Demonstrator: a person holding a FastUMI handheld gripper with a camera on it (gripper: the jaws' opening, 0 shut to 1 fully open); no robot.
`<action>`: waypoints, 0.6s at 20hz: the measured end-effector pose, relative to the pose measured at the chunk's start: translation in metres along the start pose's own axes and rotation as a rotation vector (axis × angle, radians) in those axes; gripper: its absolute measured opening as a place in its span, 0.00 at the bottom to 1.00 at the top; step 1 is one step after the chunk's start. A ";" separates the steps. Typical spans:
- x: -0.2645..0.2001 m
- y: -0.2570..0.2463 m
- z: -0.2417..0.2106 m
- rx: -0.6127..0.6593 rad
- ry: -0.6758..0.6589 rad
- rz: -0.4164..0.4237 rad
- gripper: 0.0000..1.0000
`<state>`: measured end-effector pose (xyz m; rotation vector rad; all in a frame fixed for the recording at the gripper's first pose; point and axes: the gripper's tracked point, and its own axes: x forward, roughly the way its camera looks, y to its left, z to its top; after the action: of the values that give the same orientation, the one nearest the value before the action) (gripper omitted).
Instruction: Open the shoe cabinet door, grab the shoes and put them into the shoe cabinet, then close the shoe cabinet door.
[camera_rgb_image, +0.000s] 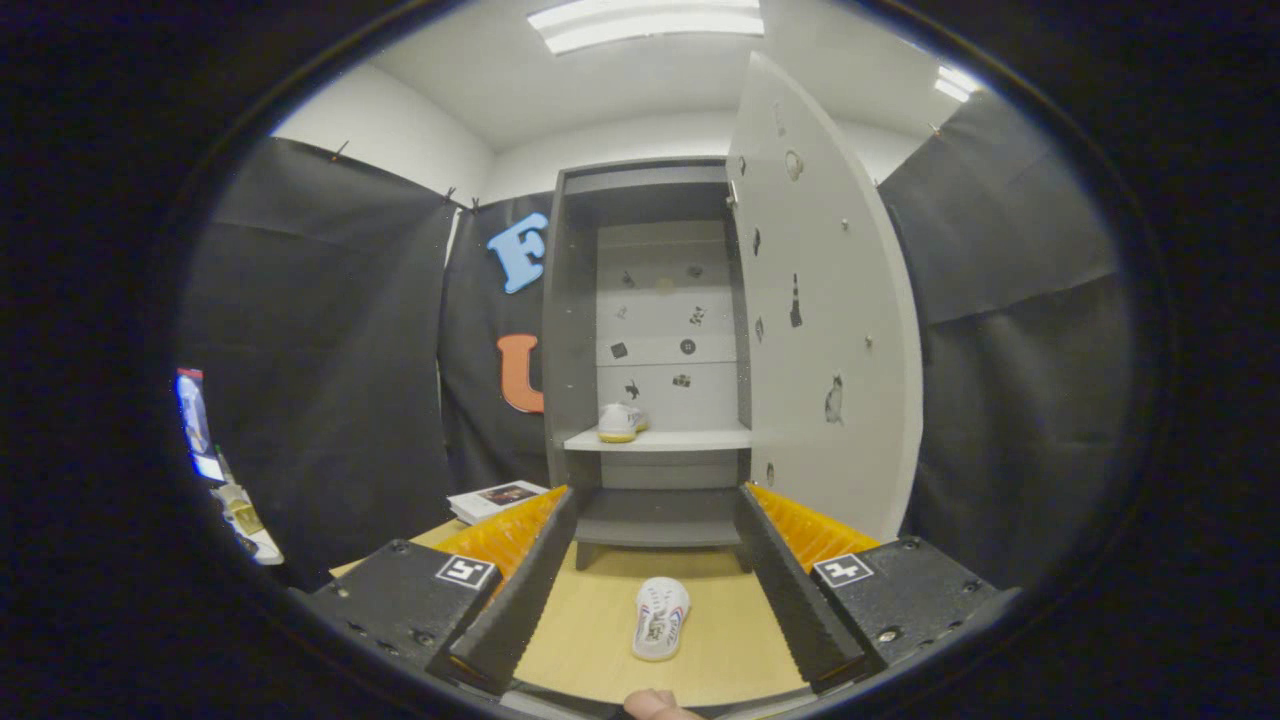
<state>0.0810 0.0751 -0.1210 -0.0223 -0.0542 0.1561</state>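
A white shoe (661, 619) lies on the wooden table (590, 640), sole up (the patterned tread faces the camera), between the gripper's two fingers and touching neither. Its long axis runs nearly straight away from the camera toward the cabinet, tilted a little to the right at the far end. Which end is the toe cannot be told from here.

The gripper (655, 590) is spread wide; its left finger (515, 600) and right finger (795, 600) flank the shoe with bare table on both sides of it. A fingertip (655, 705) of the person shows at the near edge, just behind the shoe.

Beyond the fingers stands the grey cabinet (570, 330), with its door (830, 320) swung open to the right. On the pale middle shelf (690, 438) sits a second shoe (620, 421), white with a yellowish sole, near the shelf's left end. It stands upright, its long axis running roughly front to back, angled slightly rightward toward the rear. Below that shelf is a darker lower shelf (655, 520), just ahead of the fingertips. Small dark stickers dot the cabinet's back wall and the inside of the door.

A booklet (495, 497) lies on the table to the left of the cabinet, just beyond the left finger. Black cloth (330, 380) hangs on both sides of the cabinet, and ceiling lights (650, 22) glow overhead.
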 end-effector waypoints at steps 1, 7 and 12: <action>0.007 0.005 -0.011 -0.009 0.005 0.002 1.00; 0.065 0.019 -0.109 -0.065 0.129 -0.004 1.00; 0.110 0.012 -0.206 -0.005 0.351 -0.043 1.00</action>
<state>0.1993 0.1003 -0.3211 -0.0531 0.2955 0.1072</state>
